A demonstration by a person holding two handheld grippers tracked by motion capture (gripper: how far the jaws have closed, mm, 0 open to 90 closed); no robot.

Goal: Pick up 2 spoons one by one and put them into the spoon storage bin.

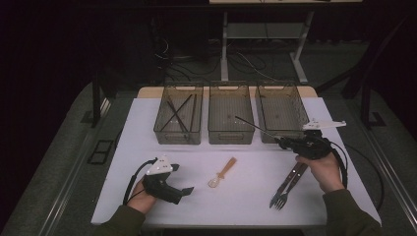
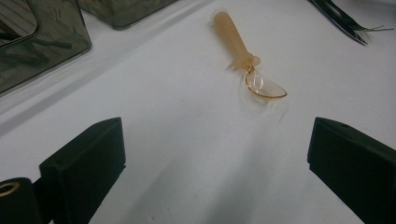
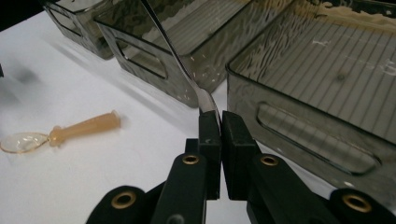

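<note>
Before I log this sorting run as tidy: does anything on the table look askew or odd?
Nothing looks spilled or broken. The right tool pinches a thin black chopstick by its very end, so it juts out slanted over the middle bin. The spoon and forks lie loose.

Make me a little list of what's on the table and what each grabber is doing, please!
right gripper: shut on a thin metal utensil, raised toward the bins
left gripper: open, holding nothing
spoon: orange handle, clear bowl, lying mid-table
forks: two, lying by the right hand
left bin: dark sticks inside
middle bin: looks empty
right bin: looks empty
</note>
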